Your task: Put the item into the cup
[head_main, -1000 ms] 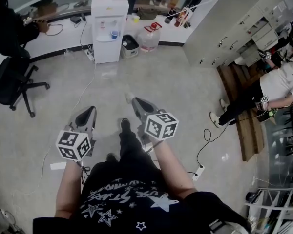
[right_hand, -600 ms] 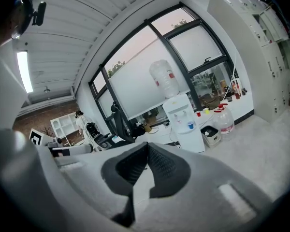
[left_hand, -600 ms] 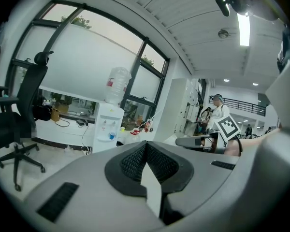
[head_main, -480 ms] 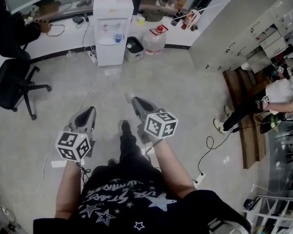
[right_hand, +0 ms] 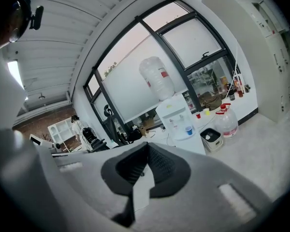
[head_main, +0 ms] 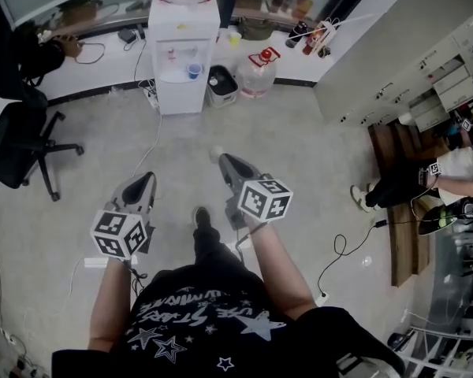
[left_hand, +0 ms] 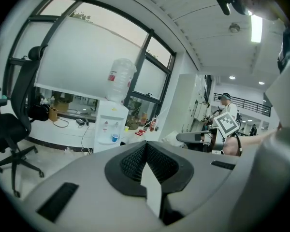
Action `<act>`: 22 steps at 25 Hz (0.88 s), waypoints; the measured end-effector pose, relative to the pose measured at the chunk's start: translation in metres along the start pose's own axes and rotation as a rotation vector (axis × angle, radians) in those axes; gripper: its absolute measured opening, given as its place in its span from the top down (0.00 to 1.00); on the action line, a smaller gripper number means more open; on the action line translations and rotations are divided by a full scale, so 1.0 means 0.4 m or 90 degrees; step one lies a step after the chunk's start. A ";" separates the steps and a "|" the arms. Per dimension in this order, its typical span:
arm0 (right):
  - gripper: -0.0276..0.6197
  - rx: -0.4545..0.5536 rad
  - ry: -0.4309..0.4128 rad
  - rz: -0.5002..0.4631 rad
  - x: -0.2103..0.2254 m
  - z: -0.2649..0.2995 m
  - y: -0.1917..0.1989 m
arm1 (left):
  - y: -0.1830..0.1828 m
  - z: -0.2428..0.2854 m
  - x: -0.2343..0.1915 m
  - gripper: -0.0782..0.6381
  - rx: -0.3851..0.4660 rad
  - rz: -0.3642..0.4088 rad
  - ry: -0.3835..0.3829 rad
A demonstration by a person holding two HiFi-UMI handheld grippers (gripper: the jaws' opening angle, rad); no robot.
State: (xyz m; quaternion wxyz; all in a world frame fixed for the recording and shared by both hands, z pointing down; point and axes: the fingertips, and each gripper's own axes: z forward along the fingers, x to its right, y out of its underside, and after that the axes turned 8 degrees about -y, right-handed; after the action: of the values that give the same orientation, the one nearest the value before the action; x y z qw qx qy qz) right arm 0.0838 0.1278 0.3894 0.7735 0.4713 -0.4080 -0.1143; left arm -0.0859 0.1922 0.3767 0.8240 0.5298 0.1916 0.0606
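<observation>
Both grippers are held out over the bare floor in front of the person's legs. My left gripper [head_main: 145, 179] is shut, its black pads meeting with nothing between them [left_hand: 146, 148]. My right gripper [head_main: 221, 158] is shut and empty too [right_hand: 147, 148]. A small blue cup [head_main: 194, 70] sits in the tray of a white water dispenser [head_main: 186, 30] ahead; the cup also shows in the left gripper view [left_hand: 115, 137] and the right gripper view [right_hand: 188, 129]. A yellow cup [head_main: 234, 38] stands on the counter behind. No loose item is identifiable.
An office chair [head_main: 17, 142] stands at the left. A water jug [head_main: 258, 71] and a small bin [head_main: 221, 83] sit on the floor right of the dispenser. Cabinets [head_main: 426, 61] line the right side, where a seated person [head_main: 426, 176] is. A cable and power strip [head_main: 323, 294] lie on the floor.
The view has shifted: the water dispenser and counter sit a little lower and nearer in the head view. Both grippers keep the same pose, shut and empty.
</observation>
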 end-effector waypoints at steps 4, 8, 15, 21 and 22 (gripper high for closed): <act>0.95 -0.005 -0.008 0.008 0.067 0.051 -0.045 | -0.025 0.086 -0.015 0.88 -0.010 -0.004 -0.009; 0.95 -0.018 -0.017 0.013 0.135 0.102 -0.080 | -0.045 0.176 -0.032 0.88 -0.024 -0.016 -0.026; 0.95 -0.036 -0.029 0.023 0.258 0.161 -0.145 | -0.076 0.312 -0.029 0.88 -0.043 -0.020 -0.042; 0.95 -0.050 -0.049 0.027 0.343 0.201 -0.172 | -0.097 0.406 -0.024 0.88 -0.047 -0.021 -0.062; 0.95 -0.052 -0.051 0.028 0.353 0.208 -0.176 | -0.104 0.416 -0.022 0.88 -0.047 -0.018 -0.063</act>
State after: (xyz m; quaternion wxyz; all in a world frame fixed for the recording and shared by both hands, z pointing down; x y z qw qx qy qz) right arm 0.1272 -0.0416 0.4241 0.7775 0.4249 -0.4441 -0.1328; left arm -0.0351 0.0301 0.4026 0.8524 0.4984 0.1555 0.0297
